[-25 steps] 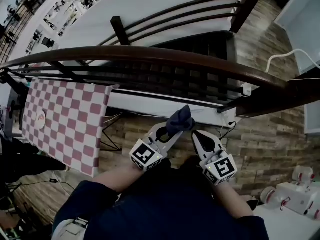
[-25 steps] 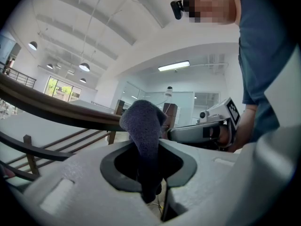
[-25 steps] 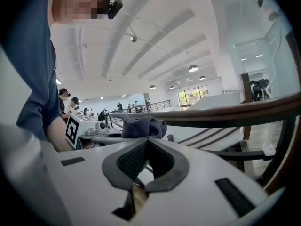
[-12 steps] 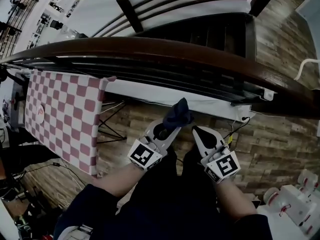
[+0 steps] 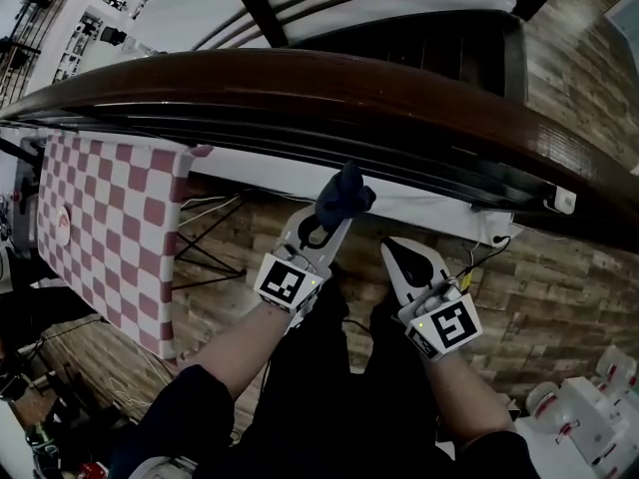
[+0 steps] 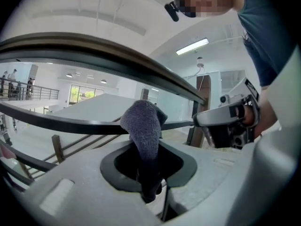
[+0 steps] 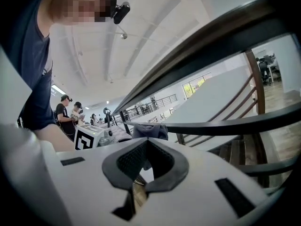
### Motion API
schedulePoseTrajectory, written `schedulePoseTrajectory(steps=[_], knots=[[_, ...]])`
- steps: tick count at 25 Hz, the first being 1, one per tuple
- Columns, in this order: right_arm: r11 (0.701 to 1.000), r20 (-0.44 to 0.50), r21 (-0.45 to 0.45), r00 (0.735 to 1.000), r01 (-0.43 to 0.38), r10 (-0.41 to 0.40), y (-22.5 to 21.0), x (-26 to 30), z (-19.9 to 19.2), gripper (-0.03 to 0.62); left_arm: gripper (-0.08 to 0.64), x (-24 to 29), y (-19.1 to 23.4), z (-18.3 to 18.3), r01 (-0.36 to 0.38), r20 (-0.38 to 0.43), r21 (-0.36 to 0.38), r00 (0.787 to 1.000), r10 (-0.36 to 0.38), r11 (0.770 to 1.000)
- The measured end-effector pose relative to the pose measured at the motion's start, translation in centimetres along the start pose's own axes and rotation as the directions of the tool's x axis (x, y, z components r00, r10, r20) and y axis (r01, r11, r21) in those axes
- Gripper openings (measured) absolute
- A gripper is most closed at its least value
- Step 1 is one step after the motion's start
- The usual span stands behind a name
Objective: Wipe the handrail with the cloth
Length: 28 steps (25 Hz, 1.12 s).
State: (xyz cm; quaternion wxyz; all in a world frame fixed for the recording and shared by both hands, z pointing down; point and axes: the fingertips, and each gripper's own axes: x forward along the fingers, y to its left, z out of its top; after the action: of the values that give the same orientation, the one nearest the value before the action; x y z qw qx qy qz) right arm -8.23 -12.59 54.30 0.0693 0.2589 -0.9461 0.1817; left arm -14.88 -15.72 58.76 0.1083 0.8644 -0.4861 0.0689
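The dark brown wooden handrail (image 5: 329,83) curves across the head view from left to right. Just below it my left gripper (image 5: 334,218) is shut on a dark blue-grey cloth (image 5: 342,194); the cloth's bunched end sticks up close under the rail, and I cannot tell whether it touches. In the left gripper view the cloth (image 6: 143,124) rises out of the gripper (image 6: 148,173) beneath the handrail (image 6: 117,55). My right gripper (image 5: 389,249) sits to the right, a little lower, shut with nothing in it. The right gripper view shows the gripper (image 7: 146,171), the cloth (image 7: 150,131) beyond it and the handrail (image 7: 202,46) overhead.
A red-and-white checked table (image 5: 100,218) stands below the rail at left. Thinner dark rails (image 5: 399,173) run under the handrail. A white cable box (image 5: 564,203) hangs at right; white machines (image 5: 589,407) sit on the wood floor. People (image 7: 63,112) stand far off.
Both grippers have moved up toward the handrail, the left one carrying the cloth closer under it. The rail now fills more of the head view.
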Motion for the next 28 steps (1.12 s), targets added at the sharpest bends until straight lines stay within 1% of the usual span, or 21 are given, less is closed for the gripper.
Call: schedulePoseTrajectory(steps=[3,6,9,11,14,19,22,28], knots=[[1.000,0.001,0.003,1.000,0.004,-0.004,-0.8,1.3,-2.0,0.011,0.066,1.3,3.1,-2.3,-0.057,0.003,0.021,0.998,0.057,0.998],[1.000,0.001,0.013,1.000,0.004,-0.004,-1.1,2.3,-3.8,0.011,0.066,2.4,6.3,-4.3,-0.106,-0.009,0.037,0.994,0.106,0.994],[0.999,-0.017,0.032,1.000,0.008,-0.007,-2.3,2.7,-6.3,0.011,0.066,4.5,9.4,-6.7,-0.151,-0.028,0.043,0.988,0.152,0.988],[0.999,-0.027,0.047,1.000,0.014,-0.013,-2.9,2.5,-7.8,0.011,0.066,6.0,11.1,-8.1,-0.173,-0.044,0.052,0.984,0.175,0.984],[0.998,-0.041,0.052,0.999,0.031,-0.029,-3.3,1.5,-9.2,0.011,0.066,8.2,12.6,-9.7,-0.179,-0.069,0.080,0.980,0.184,0.981],[0.996,-0.038,0.060,0.998,0.059,-0.057,-4.2,-1.1,-9.8,0.011,0.066,11.1,12.4,-12.2,-0.182,-0.156,0.113,0.968,0.199,0.977],[0.994,-0.011,0.080,0.998,0.070,-0.069,-4.7,-2.8,-9.7,0.011,0.066,12.2,11.5,-12.4,-0.196,-0.161,0.101,0.964,0.210,0.975],[0.987,-0.034,0.111,0.993,0.118,-0.115,-6.3,-7.2,-11.6,0.011,0.065,15.7,7.0,-12.3,-0.167,-0.172,0.120,0.967,0.187,0.979]])
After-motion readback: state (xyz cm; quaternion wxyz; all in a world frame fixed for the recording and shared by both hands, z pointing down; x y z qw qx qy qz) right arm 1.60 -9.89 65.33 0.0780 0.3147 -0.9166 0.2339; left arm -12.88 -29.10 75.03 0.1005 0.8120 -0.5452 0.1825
